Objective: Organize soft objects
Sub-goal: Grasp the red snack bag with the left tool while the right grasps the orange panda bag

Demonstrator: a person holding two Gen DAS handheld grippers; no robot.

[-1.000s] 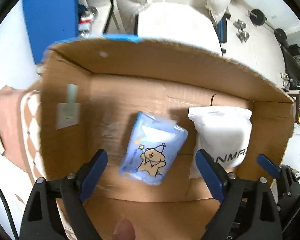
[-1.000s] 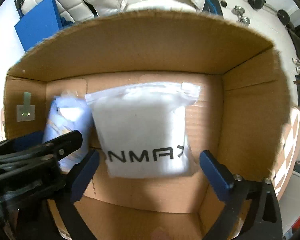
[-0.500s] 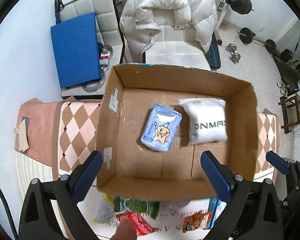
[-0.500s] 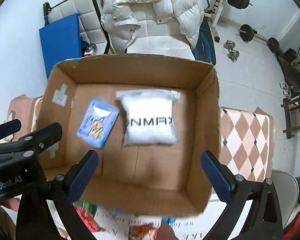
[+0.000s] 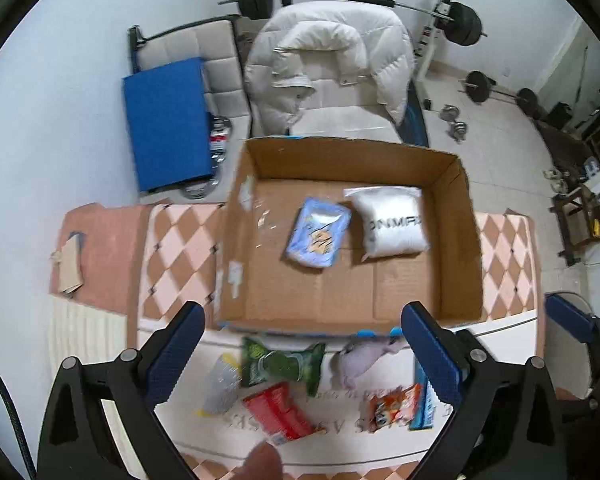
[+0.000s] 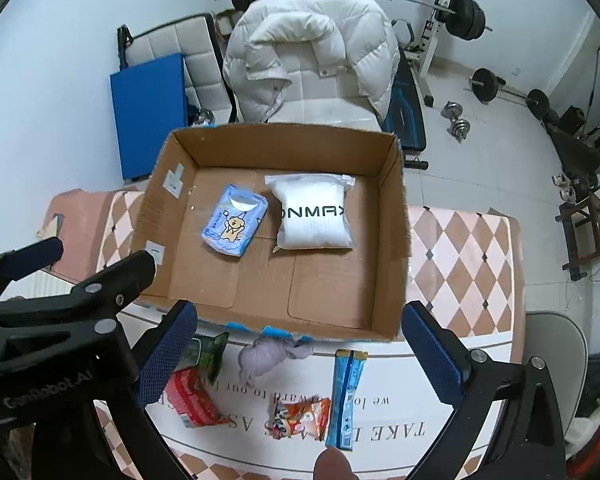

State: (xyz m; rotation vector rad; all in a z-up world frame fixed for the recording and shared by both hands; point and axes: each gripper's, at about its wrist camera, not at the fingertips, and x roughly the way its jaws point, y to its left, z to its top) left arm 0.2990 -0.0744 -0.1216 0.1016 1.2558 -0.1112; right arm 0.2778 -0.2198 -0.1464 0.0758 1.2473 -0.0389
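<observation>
An open cardboard box (image 5: 456,248) (image 6: 392,240) holds a blue tissue pack (image 5: 318,232) (image 6: 235,220) and a white bagged pack (image 5: 394,222) (image 6: 314,212), lying side by side. In front of the box on the table lie a green packet (image 5: 282,366), a red packet (image 5: 278,410) (image 6: 192,398), a grey soft toy (image 5: 366,358) (image 6: 268,354), an orange packet (image 5: 394,402) (image 6: 300,416) and a long blue packet (image 6: 346,396). My left gripper (image 5: 304,350) and right gripper (image 6: 300,354) are both open and empty, held high above the table's near side.
A checkered cloth (image 5: 172,248) covers the table under the box. A chair with a white puffy jacket (image 5: 328,68) stands behind the table, beside a blue board (image 5: 168,120). Weights (image 6: 456,118) lie on the floor at the right.
Both grippers have pulled up and back out of the box, leaving the blue pack and white pack inside. The packets in front of the box have come into view.
</observation>
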